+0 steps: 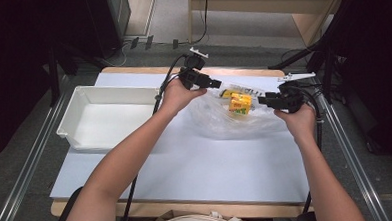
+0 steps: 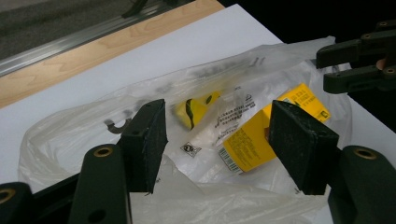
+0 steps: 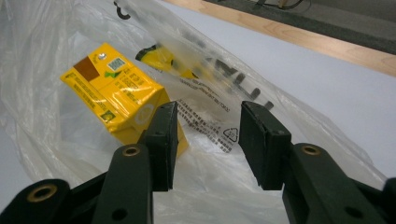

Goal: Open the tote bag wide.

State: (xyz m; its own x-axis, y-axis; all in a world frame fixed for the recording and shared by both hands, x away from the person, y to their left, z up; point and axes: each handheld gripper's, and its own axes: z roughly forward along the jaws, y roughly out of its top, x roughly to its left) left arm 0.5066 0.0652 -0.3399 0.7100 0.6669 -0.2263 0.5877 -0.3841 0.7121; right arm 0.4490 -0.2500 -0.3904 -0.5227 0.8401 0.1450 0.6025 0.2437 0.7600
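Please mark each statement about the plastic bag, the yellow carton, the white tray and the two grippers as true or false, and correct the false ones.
1. The yellow carton lies inside the clear plastic bag. True.
2. The white tray holds the carton. False: the tray holds nothing.
3. The left gripper has its jaws apart. True.
4. The right gripper is clamped on the carton. False: its jaws stand apart, with nothing pressed between them.
5. The bag lies on the floor. False: it lies on the white table.
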